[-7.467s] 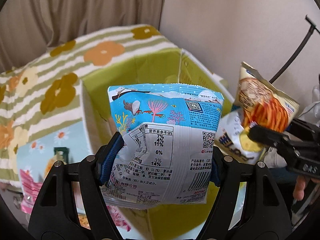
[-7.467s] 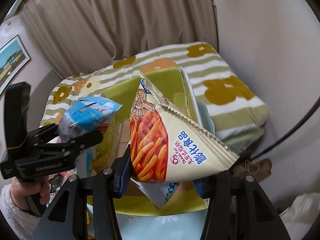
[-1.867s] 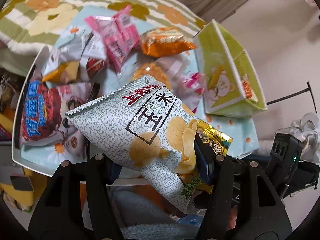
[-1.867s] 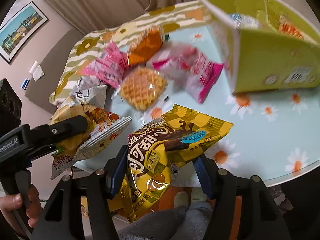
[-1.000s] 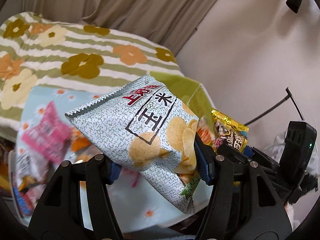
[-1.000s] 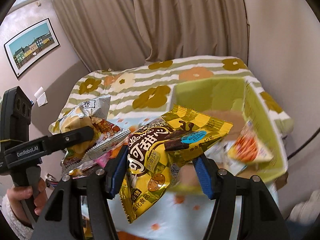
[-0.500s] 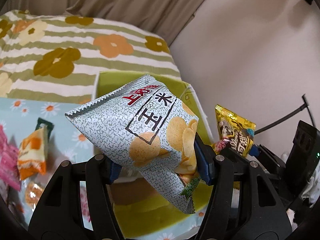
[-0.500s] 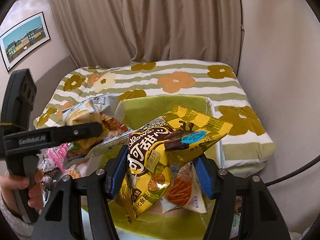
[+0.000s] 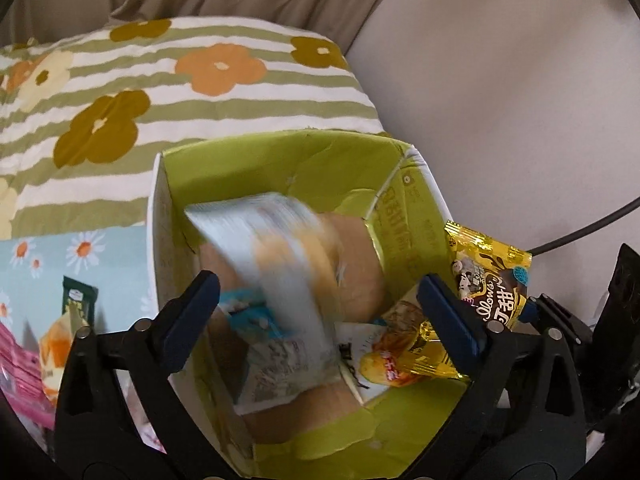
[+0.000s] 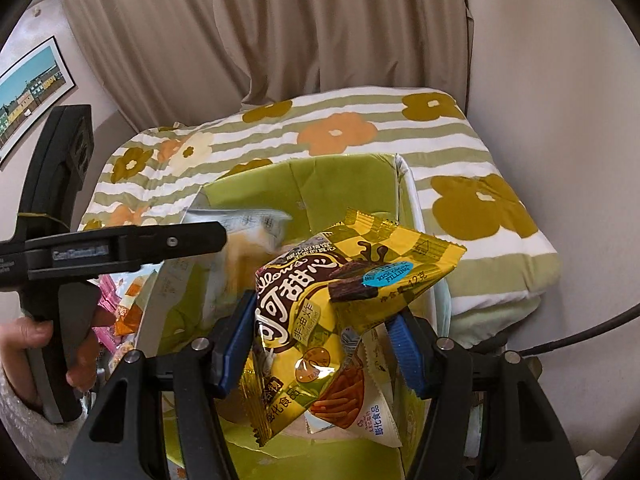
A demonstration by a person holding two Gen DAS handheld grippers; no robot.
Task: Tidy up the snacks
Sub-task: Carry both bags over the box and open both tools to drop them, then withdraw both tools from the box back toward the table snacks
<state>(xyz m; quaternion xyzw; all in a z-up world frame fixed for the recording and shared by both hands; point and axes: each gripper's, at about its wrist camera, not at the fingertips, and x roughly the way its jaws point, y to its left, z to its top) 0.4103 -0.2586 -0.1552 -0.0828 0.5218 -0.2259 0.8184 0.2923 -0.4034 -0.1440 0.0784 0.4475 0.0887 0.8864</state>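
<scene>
A green cardboard box (image 9: 280,160) stands open below both grippers; it shows in the right wrist view too (image 10: 340,176). My left gripper (image 9: 320,312) is open above it. A grey-green chip bag (image 9: 280,264), blurred, falls free between its fingers into the box. It also shows blurred in the right wrist view (image 10: 248,232). My right gripper (image 10: 324,340) is shut on a yellow chocolate snack bag (image 10: 340,292) held over the box. The yellow bag also shows at the right of the left wrist view (image 9: 488,280). Other snack bags (image 9: 384,352) lie inside the box.
A light blue daisy tablecloth (image 9: 100,248) carries loose snacks (image 9: 68,332) left of the box. A striped flowered blanket (image 9: 160,80) lies behind. A beige wall (image 9: 500,80) and a black cable (image 9: 592,224) are at the right. Curtains (image 10: 280,32) hang at the back.
My left gripper has opened and let go of the grey-green chip bag, which drops into the box. Both grippers have come closer over the box. The right still holds the yellow bag.
</scene>
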